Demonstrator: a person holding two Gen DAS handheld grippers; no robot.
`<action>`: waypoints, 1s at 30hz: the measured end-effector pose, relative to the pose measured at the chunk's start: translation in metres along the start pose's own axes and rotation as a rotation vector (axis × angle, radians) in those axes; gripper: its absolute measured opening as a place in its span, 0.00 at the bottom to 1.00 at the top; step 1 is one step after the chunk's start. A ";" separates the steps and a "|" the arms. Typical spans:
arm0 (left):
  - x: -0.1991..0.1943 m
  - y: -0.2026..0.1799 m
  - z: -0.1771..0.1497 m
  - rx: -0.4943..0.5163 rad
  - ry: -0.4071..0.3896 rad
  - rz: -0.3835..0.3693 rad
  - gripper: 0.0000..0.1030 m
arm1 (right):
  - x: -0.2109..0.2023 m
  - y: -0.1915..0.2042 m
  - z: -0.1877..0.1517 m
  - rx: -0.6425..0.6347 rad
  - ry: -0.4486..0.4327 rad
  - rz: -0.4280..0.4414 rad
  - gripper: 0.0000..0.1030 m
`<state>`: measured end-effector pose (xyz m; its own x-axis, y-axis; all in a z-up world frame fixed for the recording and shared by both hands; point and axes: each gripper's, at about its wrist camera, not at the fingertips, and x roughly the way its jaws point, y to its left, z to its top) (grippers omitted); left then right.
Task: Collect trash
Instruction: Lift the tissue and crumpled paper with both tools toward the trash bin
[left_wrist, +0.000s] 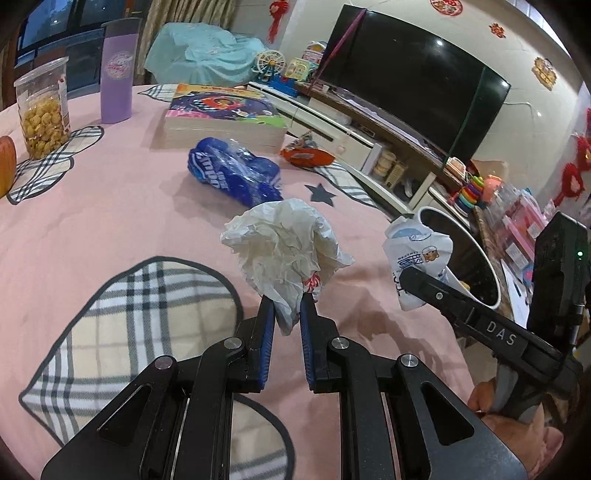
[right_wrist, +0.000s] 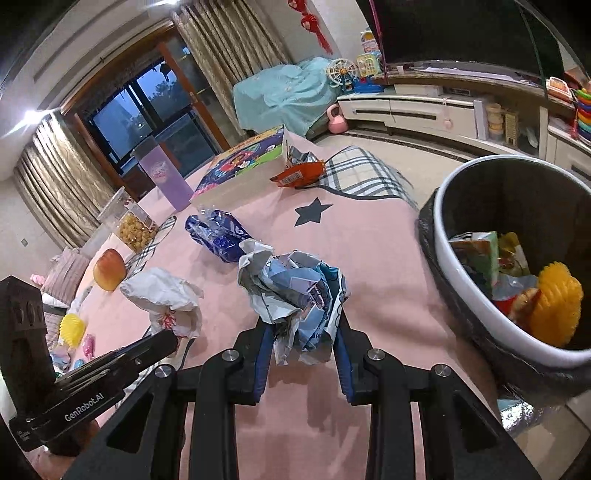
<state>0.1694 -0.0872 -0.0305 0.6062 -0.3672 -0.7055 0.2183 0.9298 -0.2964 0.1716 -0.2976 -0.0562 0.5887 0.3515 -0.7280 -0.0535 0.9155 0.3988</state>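
Pink cloth (left_wrist: 110, 206) with plaid patches covers the table in a living room. Left gripper (left_wrist: 287, 314) pinches a crumpled white paper wad (left_wrist: 284, 247) between its blue pads, the wad held above the cloth. Right gripper (right_wrist: 304, 332) pinches a crumpled blue-and-white printed wrapper (right_wrist: 295, 291), likewise clear of the cloth.

Each camera catches the other tool: the left view shows the right gripper (left_wrist: 410, 282) from the side with its wrapper (left_wrist: 413, 254) against the bin rim (left_wrist: 476, 243); the right view shows the left gripper (right_wrist: 166, 339) with the paper wad (right_wrist: 162, 295).

Only the right view looks into the white-rimmed bin (right_wrist: 476, 295), which stands beside the table edge and holds packets and a yellow ridged object (right_wrist: 557, 306).

Still lying on the cloth: a blue wrapper (left_wrist: 236, 173) and an orange wrapper (left_wrist: 306, 155), the latter beside a thick book (left_wrist: 225, 114). A purple cup (left_wrist: 116, 74), a snack jar (left_wrist: 44, 107) and an apple (right_wrist: 109, 269) stand farther off. The apple appears whole only in the right view.
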 end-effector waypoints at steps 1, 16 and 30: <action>-0.001 -0.003 -0.001 0.004 0.000 -0.003 0.12 | -0.004 0.000 -0.001 -0.002 -0.006 -0.001 0.30; -0.003 -0.048 -0.011 0.085 0.013 -0.046 0.12 | -0.048 -0.025 -0.013 0.041 -0.062 -0.023 0.30; 0.005 -0.094 -0.004 0.175 0.027 -0.097 0.12 | -0.080 -0.061 -0.011 0.098 -0.117 -0.071 0.30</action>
<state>0.1486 -0.1767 -0.0092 0.5558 -0.4539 -0.6965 0.4055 0.8794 -0.2494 0.1188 -0.3796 -0.0284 0.6786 0.2565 -0.6883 0.0670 0.9115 0.4058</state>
